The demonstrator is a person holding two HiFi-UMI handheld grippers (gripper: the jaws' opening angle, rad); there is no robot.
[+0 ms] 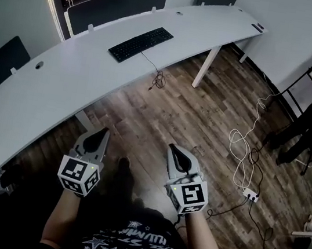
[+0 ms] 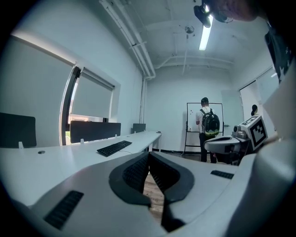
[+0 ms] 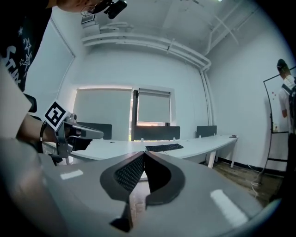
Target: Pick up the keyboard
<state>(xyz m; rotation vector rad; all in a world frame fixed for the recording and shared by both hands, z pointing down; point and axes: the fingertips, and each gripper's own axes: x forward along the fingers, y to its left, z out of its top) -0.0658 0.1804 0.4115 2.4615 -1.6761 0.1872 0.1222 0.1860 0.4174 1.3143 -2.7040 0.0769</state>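
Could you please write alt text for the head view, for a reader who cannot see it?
A black keyboard lies on a long curved white desk, far ahead of the person, whose left gripper and right gripper are both shut and empty above a wooden floor. A white power strip lies at the right.

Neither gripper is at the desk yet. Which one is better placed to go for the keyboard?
Left, slightly. Both the left gripper and right gripper are shut, empty and far short of the desk, but the keyboard lies a little nearer the left one's line.
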